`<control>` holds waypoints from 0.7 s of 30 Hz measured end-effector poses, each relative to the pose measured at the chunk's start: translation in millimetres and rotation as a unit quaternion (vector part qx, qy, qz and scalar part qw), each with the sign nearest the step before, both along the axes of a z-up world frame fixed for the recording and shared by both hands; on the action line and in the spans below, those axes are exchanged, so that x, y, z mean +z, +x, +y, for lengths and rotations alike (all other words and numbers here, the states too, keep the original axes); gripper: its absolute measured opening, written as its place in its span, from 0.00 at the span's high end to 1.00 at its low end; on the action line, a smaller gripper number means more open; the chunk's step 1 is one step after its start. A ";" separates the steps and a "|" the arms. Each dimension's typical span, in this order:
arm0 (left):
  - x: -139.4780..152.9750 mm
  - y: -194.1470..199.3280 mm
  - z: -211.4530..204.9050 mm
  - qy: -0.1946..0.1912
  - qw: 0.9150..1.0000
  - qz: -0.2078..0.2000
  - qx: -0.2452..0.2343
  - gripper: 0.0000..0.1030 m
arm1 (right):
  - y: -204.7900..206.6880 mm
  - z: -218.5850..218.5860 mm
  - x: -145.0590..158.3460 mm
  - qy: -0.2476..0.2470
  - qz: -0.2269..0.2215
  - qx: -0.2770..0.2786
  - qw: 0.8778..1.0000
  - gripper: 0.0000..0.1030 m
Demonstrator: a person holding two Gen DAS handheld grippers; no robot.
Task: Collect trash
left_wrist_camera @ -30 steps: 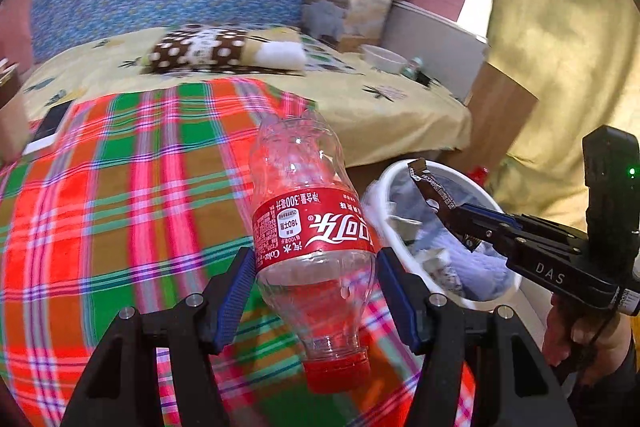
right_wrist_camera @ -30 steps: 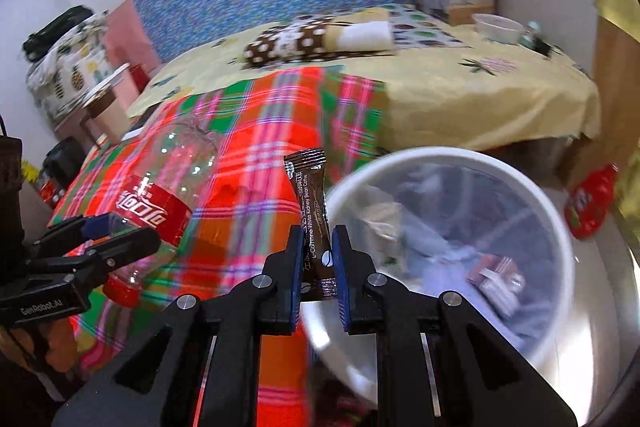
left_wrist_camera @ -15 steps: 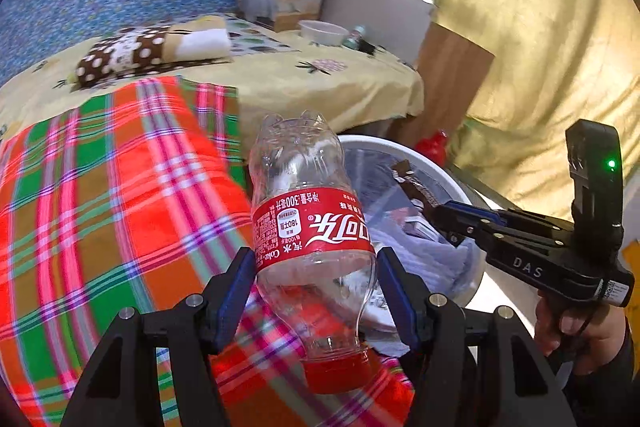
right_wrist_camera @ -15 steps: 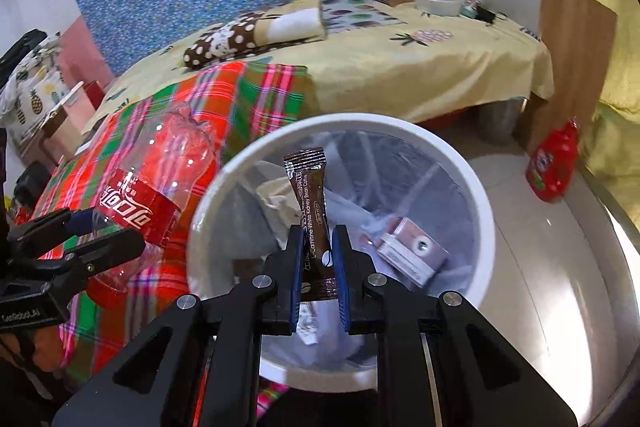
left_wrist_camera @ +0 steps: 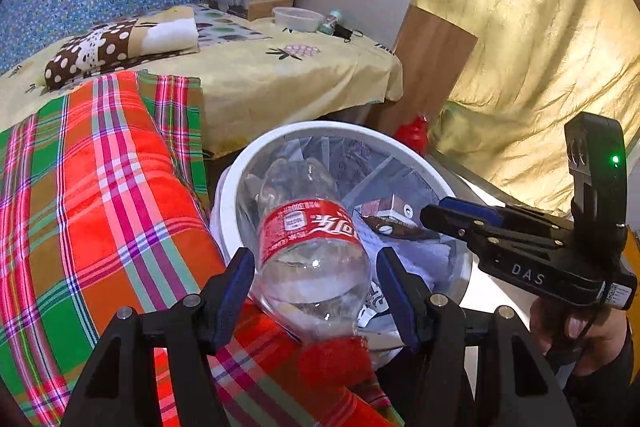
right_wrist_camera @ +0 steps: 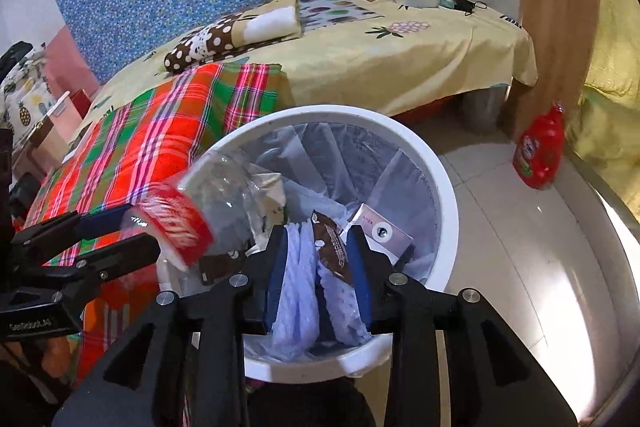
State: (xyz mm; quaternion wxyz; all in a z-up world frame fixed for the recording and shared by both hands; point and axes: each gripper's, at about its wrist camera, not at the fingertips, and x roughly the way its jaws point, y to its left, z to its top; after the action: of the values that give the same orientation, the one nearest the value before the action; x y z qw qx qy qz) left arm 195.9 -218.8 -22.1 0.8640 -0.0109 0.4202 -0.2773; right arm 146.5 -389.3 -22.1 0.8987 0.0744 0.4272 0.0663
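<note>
Bedroom floor beside a low bed, plaid blanket (left_wrist_camera: 100,187) filling the left of the left wrist view, and at centre the round white plastic trash bin with a clear liner (left_wrist_camera: 240,187).

Between the spread fingers of the left gripper (left_wrist_camera: 316,291) lies the clear plastic cola bottle with a red label and red cap (left_wrist_camera: 312,247). Its long axis runs away from the camera, cap nearest at lower centre, base pointing up and over the bin's near rim. The blue pads stand apart from its sides, a gap showing on each, so it looks released or about to fall rather than clamped; whether anything supports it I cannot tell.

From the right wrist view, the right gripper (right_wrist_camera: 318,267) is also spread wide over the bin mouth (right_wrist_camera: 440,167), and the brown foil snack wrapper (right_wrist_camera: 332,247) sits loose between its pads, leaning toward the right pad, above white crumpled paper.

Both pieces lie over the opening; the bottle overhangs the rim only partly, so it is the likelier to tip outward.
</note>
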 end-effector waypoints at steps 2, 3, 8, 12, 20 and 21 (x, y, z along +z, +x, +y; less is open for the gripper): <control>2.2 -0.3 1.1 -0.003 1.000 -0.003 0.000 0.39 | -2.6 0.7 2.0 0.001 -0.003 0.001 1.000 0.68; 2.8 -1.3 2.2 -0.004 1.000 -0.005 0.001 0.39 | -2.4 1.7 2.7 0.001 -0.004 0.001 1.000 0.68; 7.9 -7.1 8.9 -0.009 1.000 -0.007 0.005 0.39 | -12.4 4.3 8.1 0.002 -0.013 0.004 1.000 0.68; 10.1 -15.6 14.1 -0.010 1.000 -0.004 0.007 0.39 | -20.3 9.7 11.8 0.005 -0.018 0.005 1.000 0.68; 20.2 -37.9 26.4 -0.002 1.000 -0.021 0.024 0.39 | -41.8 26.0 23.6 0.009 -0.040 0.010 0.999 0.68; 21.9 -41.5 28.3 -0.001 0.999 -0.024 0.025 0.39 | -45.1 28.0 25.5 0.009 -0.043 0.010 0.999 0.68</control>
State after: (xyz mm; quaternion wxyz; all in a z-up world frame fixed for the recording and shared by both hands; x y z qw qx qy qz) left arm 154.4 -190.5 -0.2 0.8804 -0.0162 0.3989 -0.2560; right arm 101.3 -361.3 3.4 0.9149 0.0757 0.3879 0.0821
